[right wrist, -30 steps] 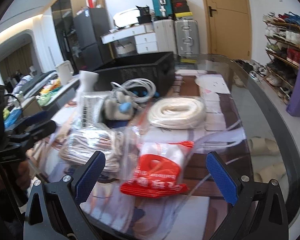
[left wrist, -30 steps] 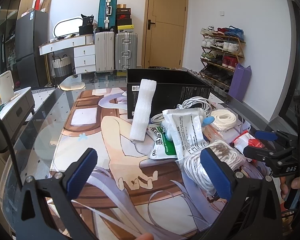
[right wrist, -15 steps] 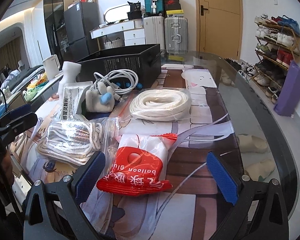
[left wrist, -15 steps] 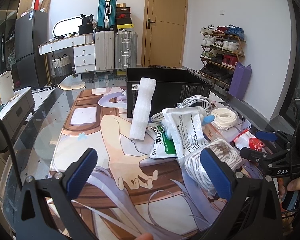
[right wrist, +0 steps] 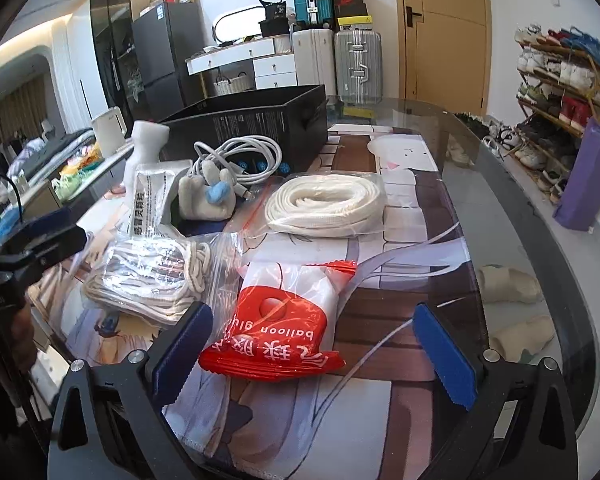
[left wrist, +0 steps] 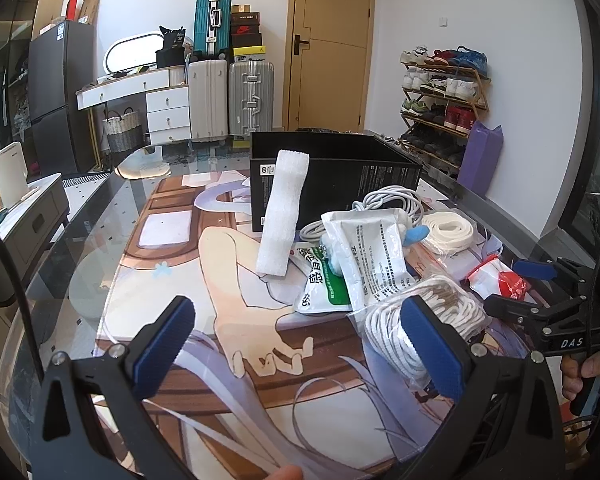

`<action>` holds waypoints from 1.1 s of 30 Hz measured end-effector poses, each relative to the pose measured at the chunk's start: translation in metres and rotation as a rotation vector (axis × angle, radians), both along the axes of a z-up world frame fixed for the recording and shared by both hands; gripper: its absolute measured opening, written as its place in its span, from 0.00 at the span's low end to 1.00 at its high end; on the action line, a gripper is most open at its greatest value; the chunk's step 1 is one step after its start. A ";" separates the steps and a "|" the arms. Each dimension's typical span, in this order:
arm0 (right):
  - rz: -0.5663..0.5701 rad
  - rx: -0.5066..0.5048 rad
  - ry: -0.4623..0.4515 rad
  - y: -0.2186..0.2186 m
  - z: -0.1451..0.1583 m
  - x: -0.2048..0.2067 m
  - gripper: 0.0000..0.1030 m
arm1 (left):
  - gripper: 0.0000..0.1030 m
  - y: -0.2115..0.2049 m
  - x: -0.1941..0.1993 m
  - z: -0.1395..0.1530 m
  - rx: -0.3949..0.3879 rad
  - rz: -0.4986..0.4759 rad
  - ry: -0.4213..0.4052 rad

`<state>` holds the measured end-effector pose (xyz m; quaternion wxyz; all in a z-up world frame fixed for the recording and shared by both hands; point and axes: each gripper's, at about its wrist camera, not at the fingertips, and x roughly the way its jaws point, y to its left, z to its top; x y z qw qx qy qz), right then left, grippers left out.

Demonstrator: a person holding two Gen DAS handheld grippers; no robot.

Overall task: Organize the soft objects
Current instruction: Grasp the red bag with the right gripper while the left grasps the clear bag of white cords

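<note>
Soft items lie heaped in front of an open black box [left wrist: 332, 176] [right wrist: 256, 124]. A white foam roll [left wrist: 284, 212] [right wrist: 146, 148] leans against the box. Nearby lie white printed pouches [left wrist: 370, 252], a coiled white cable [right wrist: 240, 160], a small plush toy [right wrist: 208, 200], a bag of flat white webbing [right wrist: 328, 204], a bag of white rope [left wrist: 416, 324] [right wrist: 152, 276] and a red balloon-glue packet [right wrist: 280, 328] [left wrist: 500, 280]. My left gripper [left wrist: 300, 348] is open above the mat, left of the rope bag. My right gripper [right wrist: 320, 348] is open, straddling the red packet's near end.
A printed mat [left wrist: 172, 280] covers a glass table [right wrist: 500, 208]. Suitcases [left wrist: 228, 96], white drawers [left wrist: 168, 112], a door [left wrist: 328, 44] and a shoe rack [left wrist: 444, 96] stand along the walls. Slippers [right wrist: 508, 284] lie on the floor under the glass.
The right gripper has swung right and lowered toward the red packet, which now sits between its fingers. The left gripper has barely moved.
</note>
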<state>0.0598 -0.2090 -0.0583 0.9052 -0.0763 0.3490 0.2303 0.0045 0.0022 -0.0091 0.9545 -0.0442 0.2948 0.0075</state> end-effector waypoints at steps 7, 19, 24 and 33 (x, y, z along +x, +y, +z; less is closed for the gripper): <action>0.027 0.003 -0.033 0.003 0.003 -0.007 0.60 | 1.00 -0.008 -0.002 0.001 0.001 -0.074 -0.014; 0.066 0.018 -0.074 0.006 0.009 -0.018 0.49 | 1.00 -0.033 -0.002 -0.002 0.049 -0.191 -0.001; 0.063 0.040 -0.091 0.001 0.014 -0.019 0.49 | 1.00 -0.046 0.004 -0.007 0.072 -0.243 0.046; 0.094 0.040 -0.050 0.004 0.007 -0.016 0.49 | 1.00 -0.064 0.018 -0.011 0.142 -0.290 0.101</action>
